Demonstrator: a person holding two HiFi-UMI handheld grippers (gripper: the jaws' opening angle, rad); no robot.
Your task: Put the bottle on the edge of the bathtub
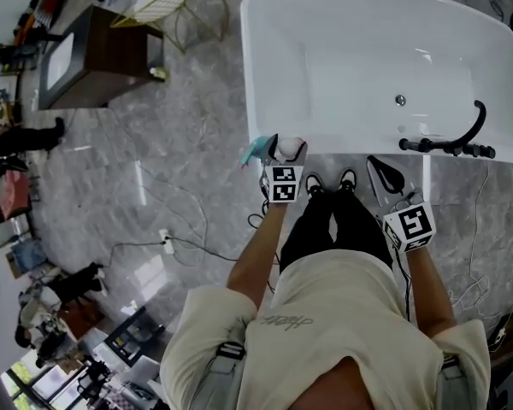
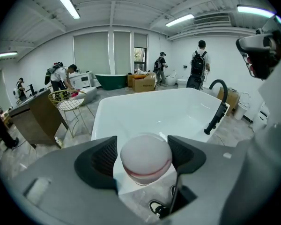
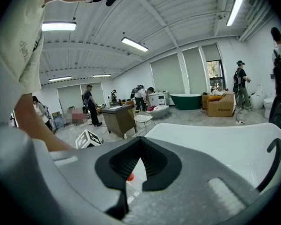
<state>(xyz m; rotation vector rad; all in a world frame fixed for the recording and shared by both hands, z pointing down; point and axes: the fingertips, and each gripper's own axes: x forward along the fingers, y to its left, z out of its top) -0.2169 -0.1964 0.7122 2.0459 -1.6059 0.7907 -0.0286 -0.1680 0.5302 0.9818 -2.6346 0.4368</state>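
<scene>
No wording can be read with certainty. A small script print (image 1: 285, 321) is seen on the back of the person's shirt (image 1: 350, 301), but its letters cannot be made out.

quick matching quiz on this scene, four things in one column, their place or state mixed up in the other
1 bottle
2 tap
3 right gripper
4 chair

A black, on the tub rim
B jaws together
C between the open jaws of the left gripper
D gold wire, on the floor

Pairs: 1-C, 2-A, 3-B, 4-D
</scene>
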